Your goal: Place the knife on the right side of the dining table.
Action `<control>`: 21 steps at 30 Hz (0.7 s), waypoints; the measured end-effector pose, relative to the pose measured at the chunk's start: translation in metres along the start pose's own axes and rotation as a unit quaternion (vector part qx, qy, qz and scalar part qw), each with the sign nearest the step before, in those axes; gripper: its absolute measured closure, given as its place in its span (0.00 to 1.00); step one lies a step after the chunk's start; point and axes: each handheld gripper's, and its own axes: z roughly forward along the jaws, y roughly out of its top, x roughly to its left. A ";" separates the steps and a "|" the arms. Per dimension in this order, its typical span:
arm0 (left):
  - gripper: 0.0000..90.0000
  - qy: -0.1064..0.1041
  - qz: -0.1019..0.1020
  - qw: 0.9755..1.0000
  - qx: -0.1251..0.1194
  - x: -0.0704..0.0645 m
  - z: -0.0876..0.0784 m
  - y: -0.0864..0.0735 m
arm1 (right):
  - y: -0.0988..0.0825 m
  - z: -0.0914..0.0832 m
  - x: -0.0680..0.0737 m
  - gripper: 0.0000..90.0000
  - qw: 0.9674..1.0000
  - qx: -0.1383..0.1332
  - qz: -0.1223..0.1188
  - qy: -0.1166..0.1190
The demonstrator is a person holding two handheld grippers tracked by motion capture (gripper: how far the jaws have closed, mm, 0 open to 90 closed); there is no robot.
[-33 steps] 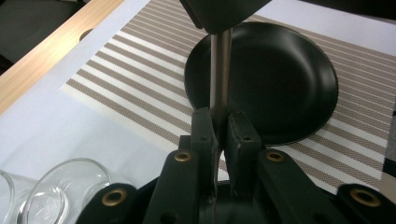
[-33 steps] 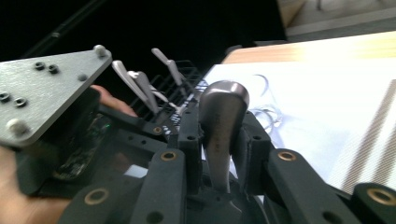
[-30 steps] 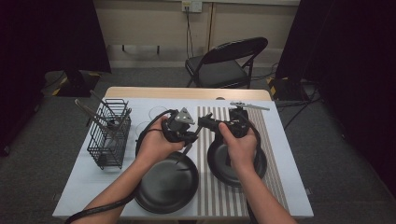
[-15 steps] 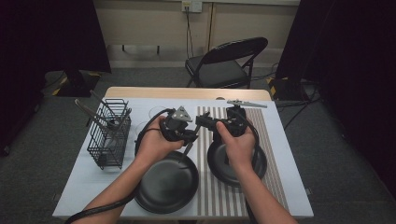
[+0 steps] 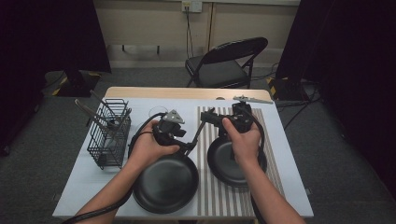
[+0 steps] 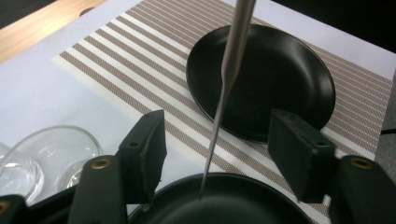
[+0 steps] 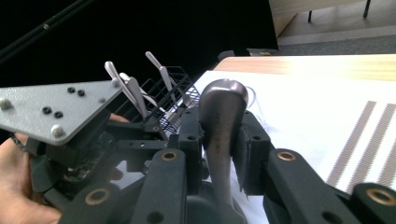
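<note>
The right gripper (image 7: 219, 140) pinches a knife (image 6: 231, 79) by its handle, slanting toward seven o'clock, tip over the near pan (image 5: 166, 184). The left gripper (image 6: 217, 149) has just been opening; earlier clamped on the blade, its jaws now stand spread, blade untouched between them.

No text, label, brand, number or sign can be read anywhere in these pictures.
</note>
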 end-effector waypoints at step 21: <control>0.24 -0.012 -0.019 1.000 0.003 0.006 0.006 -0.024 | 0.019 -0.001 -0.019 0.83 1.000 -0.014 -0.014 -0.014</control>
